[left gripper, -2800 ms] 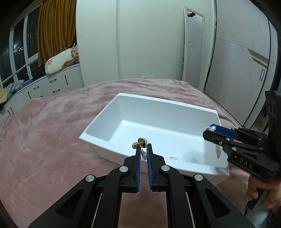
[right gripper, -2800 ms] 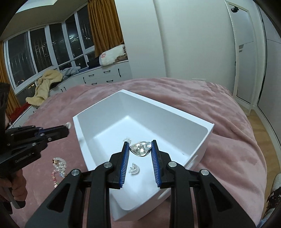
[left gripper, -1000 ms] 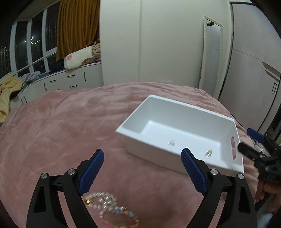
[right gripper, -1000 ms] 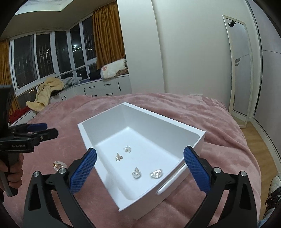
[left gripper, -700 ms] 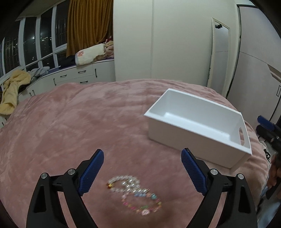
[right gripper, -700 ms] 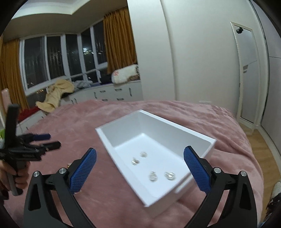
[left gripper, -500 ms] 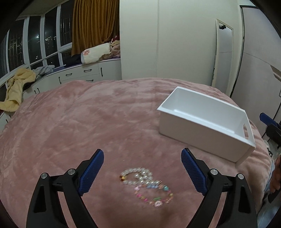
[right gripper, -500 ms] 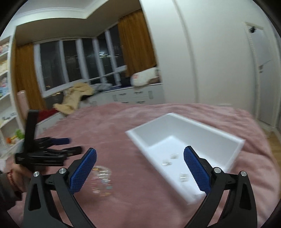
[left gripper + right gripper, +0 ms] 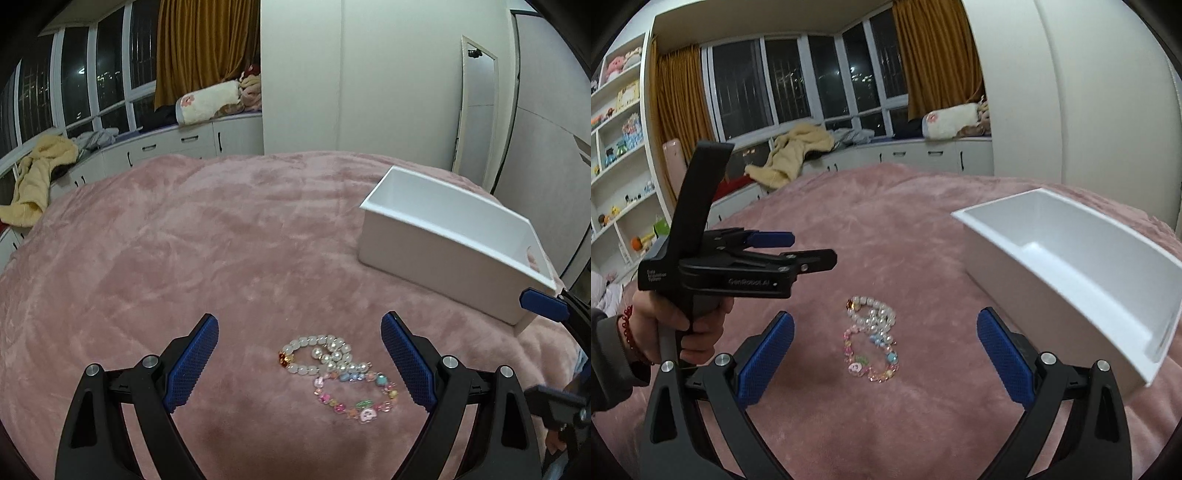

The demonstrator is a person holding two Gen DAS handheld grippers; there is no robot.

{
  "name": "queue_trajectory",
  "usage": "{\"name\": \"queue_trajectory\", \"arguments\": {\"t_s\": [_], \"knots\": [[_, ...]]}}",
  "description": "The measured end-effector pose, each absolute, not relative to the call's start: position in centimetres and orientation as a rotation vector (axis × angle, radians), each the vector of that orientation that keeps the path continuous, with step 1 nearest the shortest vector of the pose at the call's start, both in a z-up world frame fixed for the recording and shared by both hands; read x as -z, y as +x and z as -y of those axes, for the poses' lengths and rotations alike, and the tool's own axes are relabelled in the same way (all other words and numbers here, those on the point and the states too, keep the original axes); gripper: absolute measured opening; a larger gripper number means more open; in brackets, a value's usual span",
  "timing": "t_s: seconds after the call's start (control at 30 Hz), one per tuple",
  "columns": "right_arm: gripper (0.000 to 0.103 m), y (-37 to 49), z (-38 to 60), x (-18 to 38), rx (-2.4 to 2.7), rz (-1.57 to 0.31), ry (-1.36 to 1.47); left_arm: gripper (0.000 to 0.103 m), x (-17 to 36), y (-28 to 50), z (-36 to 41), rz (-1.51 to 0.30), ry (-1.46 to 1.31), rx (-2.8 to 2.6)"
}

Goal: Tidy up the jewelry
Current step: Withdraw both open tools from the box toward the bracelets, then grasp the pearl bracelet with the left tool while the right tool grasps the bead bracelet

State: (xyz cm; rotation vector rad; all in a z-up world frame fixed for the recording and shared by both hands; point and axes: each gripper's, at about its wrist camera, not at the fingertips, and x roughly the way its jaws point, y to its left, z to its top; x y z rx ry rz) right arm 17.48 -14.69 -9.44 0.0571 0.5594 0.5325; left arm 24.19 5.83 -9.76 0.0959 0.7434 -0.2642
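A pearl bracelet (image 9: 317, 352) and a colourful bead bracelet (image 9: 354, 397) lie overlapping on the pink bedspread (image 9: 184, 258). Both show in the right wrist view, pearl (image 9: 873, 314) above colourful (image 9: 870, 356). The white box (image 9: 450, 236) stands to the right; it also shows in the right wrist view (image 9: 1082, 266). My left gripper (image 9: 299, 363) is wide open and empty, just before the bracelets; it shows from the side in the right wrist view (image 9: 812, 249). My right gripper (image 9: 886, 354) is wide open and empty, with the bracelets between its pads.
White drawers (image 9: 166, 147) with a yellow blanket (image 9: 798, 151) and pillows run under the windows. Shelves with toys (image 9: 620, 147) stand at the far left. A mirror (image 9: 476, 107) leans on the wall behind the box.
Both grippers have swung left, away from the box and down toward the bracelets, which now lie close in front of both. Both stay open.
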Motion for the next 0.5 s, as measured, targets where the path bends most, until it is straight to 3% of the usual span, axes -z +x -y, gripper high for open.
{"name": "queue_trajectory", "arguments": {"t_s": [0.33,0.5], "knots": [[0.093,19.8,13.0,12.8,-0.548,-0.653,0.029,0.091,13.8,27.2,-5.9,-0.813,0.127,0.270],[0.092,20.6,12.1,14.1,-0.572,-0.687,0.016,0.086,15.7,29.0,-6.1,-0.853,0.125,0.266]]}}
